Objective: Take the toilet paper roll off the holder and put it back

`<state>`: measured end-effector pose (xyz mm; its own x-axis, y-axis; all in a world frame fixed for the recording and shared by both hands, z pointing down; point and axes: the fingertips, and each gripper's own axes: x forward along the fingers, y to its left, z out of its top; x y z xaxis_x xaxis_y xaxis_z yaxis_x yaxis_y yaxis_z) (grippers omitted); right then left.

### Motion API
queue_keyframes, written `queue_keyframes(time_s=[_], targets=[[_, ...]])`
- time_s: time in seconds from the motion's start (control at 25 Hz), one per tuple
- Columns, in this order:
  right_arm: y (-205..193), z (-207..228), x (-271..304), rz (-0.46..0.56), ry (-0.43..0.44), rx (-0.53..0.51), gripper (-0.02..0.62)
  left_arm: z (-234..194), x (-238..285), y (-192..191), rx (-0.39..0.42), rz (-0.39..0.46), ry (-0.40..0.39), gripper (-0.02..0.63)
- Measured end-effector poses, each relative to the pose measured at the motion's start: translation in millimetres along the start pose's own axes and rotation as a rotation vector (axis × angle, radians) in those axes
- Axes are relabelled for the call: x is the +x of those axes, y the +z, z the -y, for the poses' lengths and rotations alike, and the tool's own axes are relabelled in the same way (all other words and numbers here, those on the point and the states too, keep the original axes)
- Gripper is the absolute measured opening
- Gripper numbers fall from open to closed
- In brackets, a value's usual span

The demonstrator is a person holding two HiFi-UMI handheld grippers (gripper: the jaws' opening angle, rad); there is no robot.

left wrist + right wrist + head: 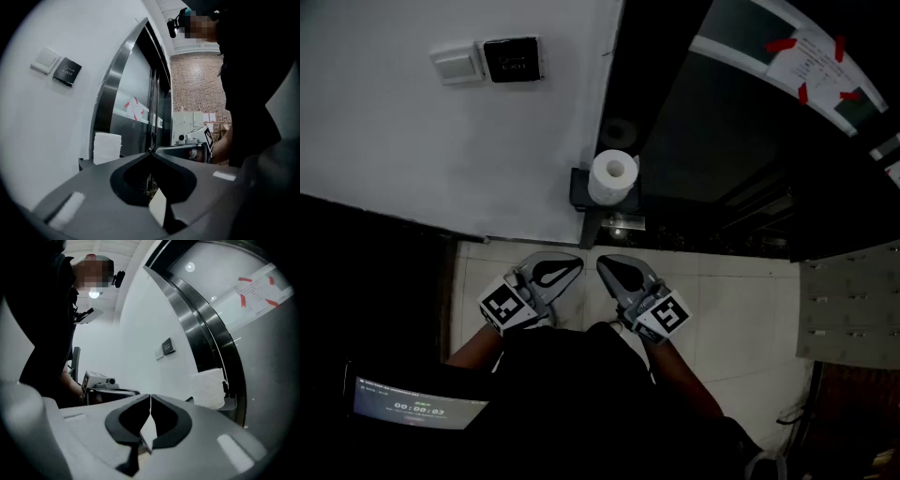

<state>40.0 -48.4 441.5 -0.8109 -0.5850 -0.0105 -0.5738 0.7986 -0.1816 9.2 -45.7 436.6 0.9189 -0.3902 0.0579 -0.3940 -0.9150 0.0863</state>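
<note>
A white toilet paper roll [612,176] stands upright on a small dark holder shelf [579,191] fixed where the white wall meets a dark door frame. The same roll [107,147] shows at the left in the left gripper view, and the roll [209,388] shows at the right in the right gripper view. Both grippers hang low near the person's body, well short of the roll. My left gripper [574,265] is shut with nothing in it. My right gripper [604,264] is shut and empty too, tips close to the left one's.
A white switch [457,65] and a black exit button [511,58] sit high on the wall. A dark glass door [722,122] with taped paper notices stands to the right. A screen [412,406] glows at lower left. Pale floor tiles [741,309] lie below.
</note>
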Motion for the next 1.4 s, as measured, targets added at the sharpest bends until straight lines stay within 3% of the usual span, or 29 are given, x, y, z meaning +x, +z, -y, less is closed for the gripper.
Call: queue_keyframes(time_s=[0.36, 0.52, 0.8, 1.04, 1.24, 1.4], targets=[[5, 35, 5, 0.024, -0.117, -0.028, 0.012, -4, -8, -4, 0.026, 0.007, 0.0, 0.005], [10, 57, 13, 0.045, -0.181, -0.034, 0.052, -6, -11, -2, 0.004, -0.005, -0.001, 0.005], [13, 91, 31, 0.052, -0.277, -0.034, 0.238, -14, -13, -10, 0.024, -0.009, -0.005, 0.005], [7, 112, 51, 0.022, -0.389, -0.04, 0.462, -28, -21, -9, -0.014, -0.02, -0.01, 0.005], [5, 128, 59, 0.007, -0.456, -0.044, 0.555, -35, -24, -12, -0.004, -0.016, -0.017, 0.005], [7, 138, 68, -0.013, -0.48, -0.058, 0.571, -40, -27, -17, 0.006, -0.016, -0.018, 0.005]])
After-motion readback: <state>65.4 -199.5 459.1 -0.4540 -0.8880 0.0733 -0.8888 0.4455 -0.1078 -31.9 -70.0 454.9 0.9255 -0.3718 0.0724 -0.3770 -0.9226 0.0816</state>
